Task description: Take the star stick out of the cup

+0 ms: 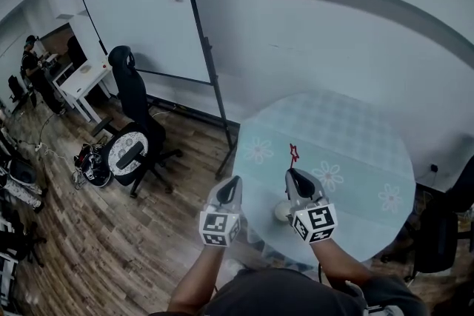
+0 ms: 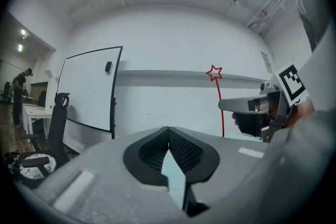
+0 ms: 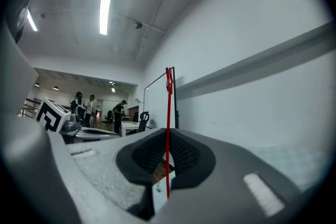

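The red star stick (image 1: 294,153) stands upright with its star on top, and my right gripper (image 1: 291,174) is shut on its thin stem. In the right gripper view the stem (image 3: 168,155) runs between the closed jaws of the right gripper (image 3: 168,134). A small white cup (image 1: 282,212) sits on the round table (image 1: 355,152), just below that gripper. The stick's lower end is hidden, so I cannot tell whether it is still in the cup. My left gripper (image 1: 234,180) hovers off the table's left edge, and the left gripper (image 2: 168,131) is shut on nothing. From there I see the star (image 2: 213,73) and the right gripper (image 2: 236,106).
The table carries a pale teal flowered cloth and stands against a white wall. A whiteboard on a stand (image 1: 148,11) and a black office chair (image 1: 137,137) are to the left on the wood floor. A white desk (image 1: 85,78) stands far left, a dark chair (image 1: 444,226) at right.
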{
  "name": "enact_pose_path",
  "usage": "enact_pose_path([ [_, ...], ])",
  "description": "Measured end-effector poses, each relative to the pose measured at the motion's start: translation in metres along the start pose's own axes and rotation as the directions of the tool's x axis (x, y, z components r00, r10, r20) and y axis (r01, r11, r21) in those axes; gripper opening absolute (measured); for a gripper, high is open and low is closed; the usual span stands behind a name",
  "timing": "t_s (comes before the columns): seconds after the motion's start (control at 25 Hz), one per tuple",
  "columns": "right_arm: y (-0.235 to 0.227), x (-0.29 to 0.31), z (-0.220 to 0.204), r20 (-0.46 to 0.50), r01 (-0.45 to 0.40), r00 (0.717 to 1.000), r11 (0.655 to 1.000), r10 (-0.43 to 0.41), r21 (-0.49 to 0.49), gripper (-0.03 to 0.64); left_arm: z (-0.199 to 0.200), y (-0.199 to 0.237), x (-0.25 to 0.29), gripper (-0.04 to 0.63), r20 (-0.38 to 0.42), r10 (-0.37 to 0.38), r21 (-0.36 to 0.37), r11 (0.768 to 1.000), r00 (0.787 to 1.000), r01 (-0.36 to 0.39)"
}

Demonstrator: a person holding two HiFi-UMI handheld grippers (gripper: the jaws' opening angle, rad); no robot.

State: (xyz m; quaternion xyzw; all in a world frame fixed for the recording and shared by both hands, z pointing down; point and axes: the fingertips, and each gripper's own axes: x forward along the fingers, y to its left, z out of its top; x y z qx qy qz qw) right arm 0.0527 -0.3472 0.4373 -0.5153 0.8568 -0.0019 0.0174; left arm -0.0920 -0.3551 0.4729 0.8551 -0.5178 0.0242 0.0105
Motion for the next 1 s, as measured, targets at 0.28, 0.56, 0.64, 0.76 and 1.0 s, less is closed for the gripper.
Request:
enact_pose_path([
  [0.28, -0.001, -0.011, 0.003, 0.002, -0.001, 1.0, 1.0, 0.001, -0.016, 0.02, 0.005, -0.007, -0.003, 0.005, 0.004, 0.001, 0.028, 1.0, 1.0, -0.002],
  [0.56, -0.003, -0.021, -0.008, -0.001, 0.003, 1.0, 1.0, -0.003, -0.013, 0.02, -0.006, -0.018, -0.008, 0.006, -0.01, -0.005, 0.027, 1.0, 1.0, 0.006],
  [0.64, -0.001, -0.024, -0.009, -0.001, 0.004, 1.0, 1.0, -0.004, -0.011, 0.02, -0.008, -0.019, -0.011, 0.005, -0.013, -0.007, 0.027, 1.0, 1.0, 0.008],
  [0.76, 0.0, -0.028, -0.01, 0.003, 0.005, 1.0, 1.0, -0.005, -0.012, 0.019, -0.01, -0.024, -0.015, 0.005, -0.02, -0.012, 0.021, 1.0, 1.0, 0.013],
  [1.0, -0.002, -0.032, -0.017, -0.003, 0.019, 1.0, 1.0, -0.019, -0.017, 0.02, -0.019, -0.031, -0.019, 0.005, -0.031, -0.027, 0.026, 0.999, 0.999, 0.028],
])
